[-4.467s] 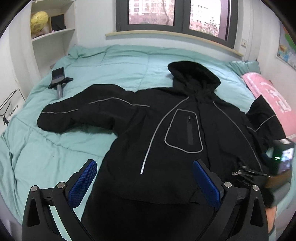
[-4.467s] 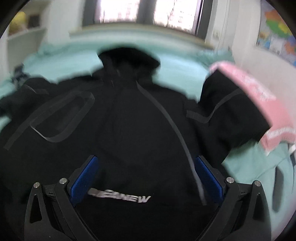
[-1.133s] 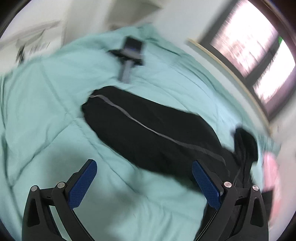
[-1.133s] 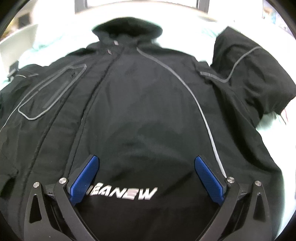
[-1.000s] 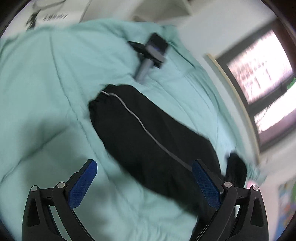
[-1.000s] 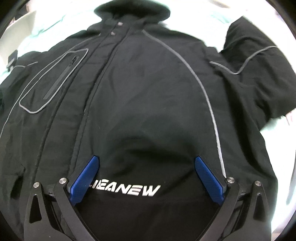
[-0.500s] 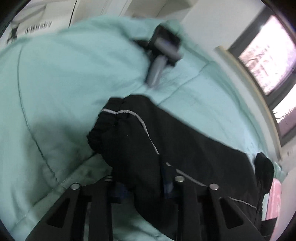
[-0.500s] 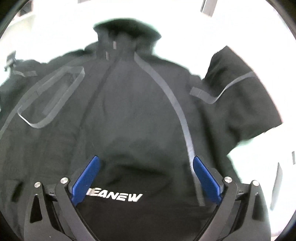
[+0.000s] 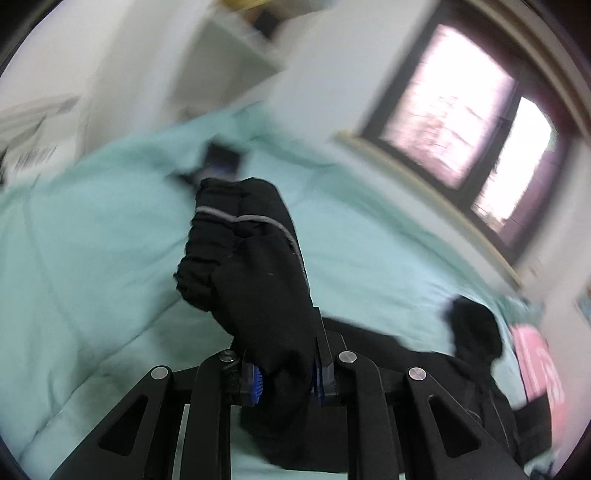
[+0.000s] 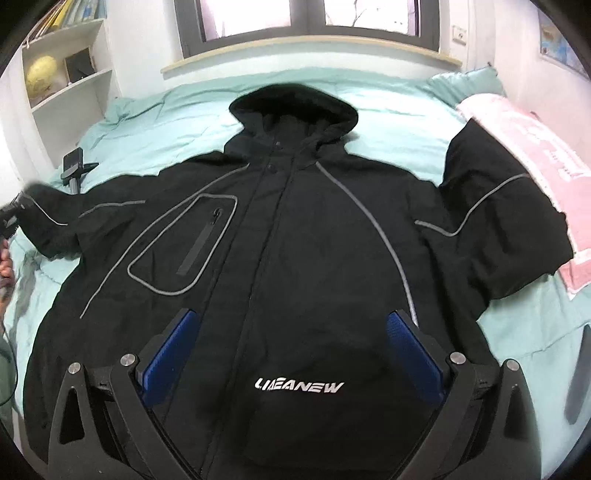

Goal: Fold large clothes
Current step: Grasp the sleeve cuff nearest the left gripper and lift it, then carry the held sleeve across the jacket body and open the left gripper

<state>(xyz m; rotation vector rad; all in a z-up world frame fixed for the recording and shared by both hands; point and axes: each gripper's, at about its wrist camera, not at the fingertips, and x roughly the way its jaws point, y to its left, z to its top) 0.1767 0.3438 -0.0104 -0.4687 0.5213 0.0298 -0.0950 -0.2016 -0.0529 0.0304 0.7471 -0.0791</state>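
A black hooded jacket with grey piping lies face up on the teal bed, hood toward the window. My left gripper is closing its jaws on the jacket's left sleeve, and the pads press the cloth near the cuff, which stands lifted off the bed. In the right wrist view that raised cuff shows at the far left beside a hand. My right gripper hangs open above the jacket's lower front, with nothing between its fingers. The right sleeve lies partly on a pink pillow.
A phone on a small stand sits on the bed near the left sleeve. A pink pillow lies at the right edge. White shelves stand at the back left, and a window runs behind the bed.
My left gripper shut on the left sleeve near its cuff and lifted it off the bed. My right gripper rose above the jacket's front and stayed open.
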